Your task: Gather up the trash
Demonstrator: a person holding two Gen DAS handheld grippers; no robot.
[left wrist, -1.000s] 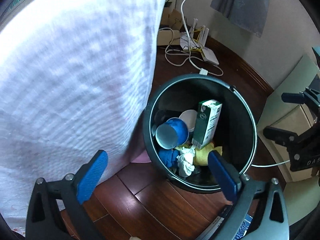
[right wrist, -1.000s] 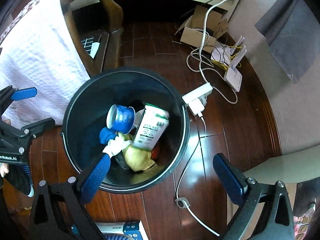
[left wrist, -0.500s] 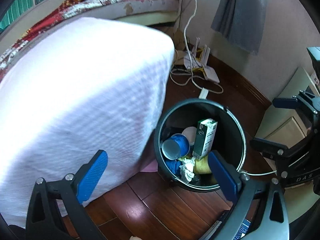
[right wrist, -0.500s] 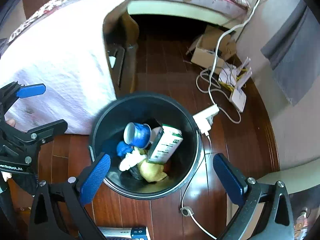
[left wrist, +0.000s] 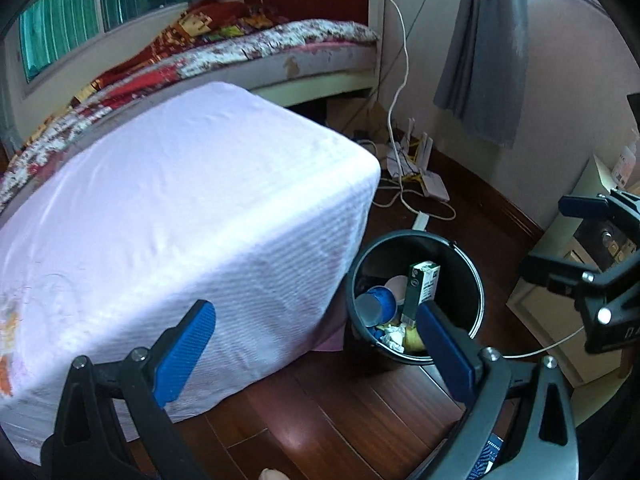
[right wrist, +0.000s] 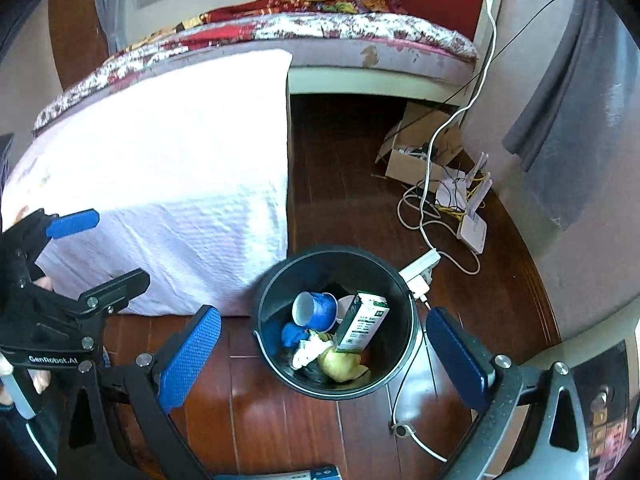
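The left gripper [left wrist: 316,344] has its blue pads spread wide and holds nothing; it hangs above the edge of the white-covered desk [left wrist: 168,216] and the floor. The right gripper [right wrist: 324,356] is likewise wide apart and empty, framing the bin [right wrist: 404,344] from above without touching it.

The floor [right wrist: 344,200] is dark reddish wood. The desk, draped in a pale ribbed cloth, stands just beside the bin. Behind it lies a bed [right wrist: 320,24] with a red patterned cover under a window. A cardboard box [right wrist: 416,152], a router [right wrist: 472,232], a power strip [right wrist: 420,268] and loose white cables sit on the floor near the wall, where a grey curtain [left wrist: 484,48] hangs.

The bin is round and black and stands on the floor. Inside it a green and white carton [right wrist: 362,322] leans upright, beside a blue cup [right wrist: 316,308] on its side, crumpled white tissue [right wrist: 308,350] and a yellowish scrap [right wrist: 340,364].
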